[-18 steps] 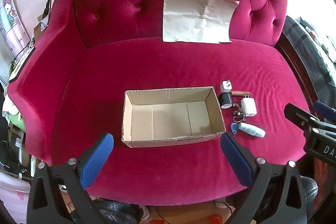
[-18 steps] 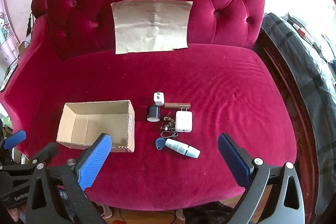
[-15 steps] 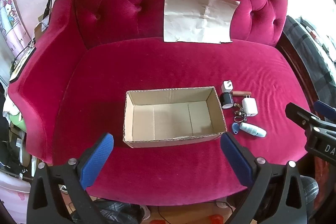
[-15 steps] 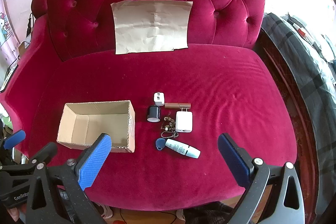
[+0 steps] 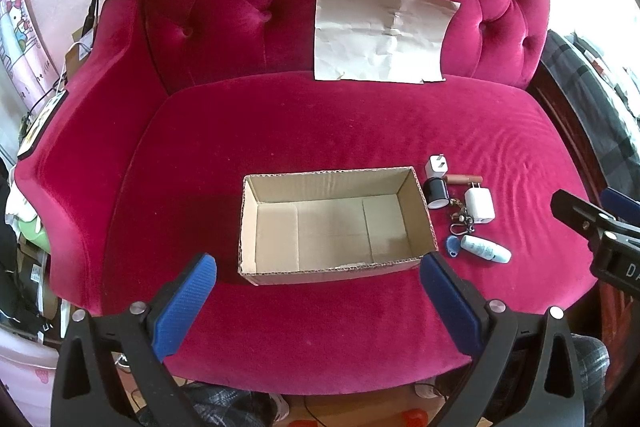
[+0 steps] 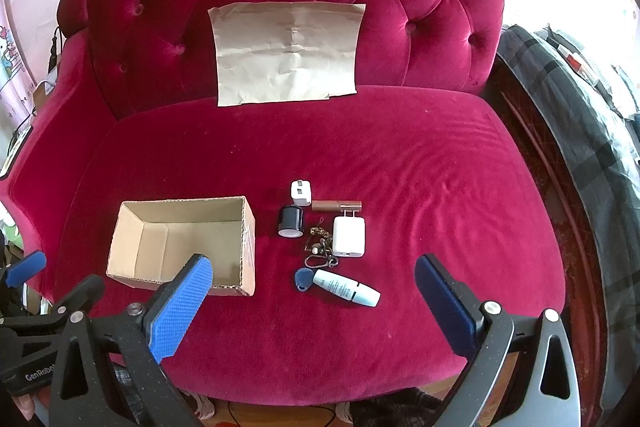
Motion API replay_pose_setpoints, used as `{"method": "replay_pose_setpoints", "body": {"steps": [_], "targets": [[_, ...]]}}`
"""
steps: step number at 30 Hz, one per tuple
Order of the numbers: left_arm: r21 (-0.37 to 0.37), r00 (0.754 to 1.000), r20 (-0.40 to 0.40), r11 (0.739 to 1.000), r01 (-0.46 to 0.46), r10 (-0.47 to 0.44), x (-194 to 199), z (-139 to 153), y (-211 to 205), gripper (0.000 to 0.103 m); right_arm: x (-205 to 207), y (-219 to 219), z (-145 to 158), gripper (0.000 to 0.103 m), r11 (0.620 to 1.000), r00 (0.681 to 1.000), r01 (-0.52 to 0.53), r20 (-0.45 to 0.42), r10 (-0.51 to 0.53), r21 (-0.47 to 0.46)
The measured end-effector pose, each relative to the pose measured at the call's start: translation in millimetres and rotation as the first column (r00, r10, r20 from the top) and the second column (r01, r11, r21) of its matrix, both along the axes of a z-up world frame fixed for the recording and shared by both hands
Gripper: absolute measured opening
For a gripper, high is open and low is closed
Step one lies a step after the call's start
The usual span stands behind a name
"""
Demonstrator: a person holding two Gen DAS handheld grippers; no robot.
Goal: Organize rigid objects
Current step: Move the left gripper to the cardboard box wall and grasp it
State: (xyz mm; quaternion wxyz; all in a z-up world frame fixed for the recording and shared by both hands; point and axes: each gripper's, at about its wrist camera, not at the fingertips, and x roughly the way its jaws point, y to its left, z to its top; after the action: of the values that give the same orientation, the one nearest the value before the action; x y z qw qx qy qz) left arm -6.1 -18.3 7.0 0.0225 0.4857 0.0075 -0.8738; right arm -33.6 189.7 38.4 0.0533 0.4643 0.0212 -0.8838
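Hovering spread and empty, the left gripper (image 5: 318, 277) and right gripper (image 6: 312, 281) haven't started; next, probably carry the near tube (image 6: 346, 287) left into the cardboard box (image 6: 248, 251).

The left tongs (image 5: 318, 267) are spread wide, nothing between the blue pads (image 5: 184, 301), and tilt steeply downward. The right tongs (image 6: 310, 267) are likewise spread to their widest and hold nothing, pitched down at much the same angle. Each pair shows in the other's view: the right tongs at the right edge of the left view, the left tongs at the lower left of the right view.
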Motion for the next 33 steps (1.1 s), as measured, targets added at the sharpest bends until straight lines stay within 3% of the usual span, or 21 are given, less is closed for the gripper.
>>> {"method": "replay_pose_setpoints", "body": {"steps": [20,33], "targets": [[-0.047,0.999,0.037,0.998,-0.032,0.034,-37.2,-51.2,-51.2,0.103,-41.0,28.6,-42.0,0.103,0.999,0.998,0.034,0.043,-0.035,0.026],[-0.070,0.991,0.114,0.995,-0.069,0.076,-64.3,-121.5,-94.9,0.103,-79.1,38.7,-78.2,0.103,0.998,0.998,0.043,0.048,-0.045,0.043]]}}
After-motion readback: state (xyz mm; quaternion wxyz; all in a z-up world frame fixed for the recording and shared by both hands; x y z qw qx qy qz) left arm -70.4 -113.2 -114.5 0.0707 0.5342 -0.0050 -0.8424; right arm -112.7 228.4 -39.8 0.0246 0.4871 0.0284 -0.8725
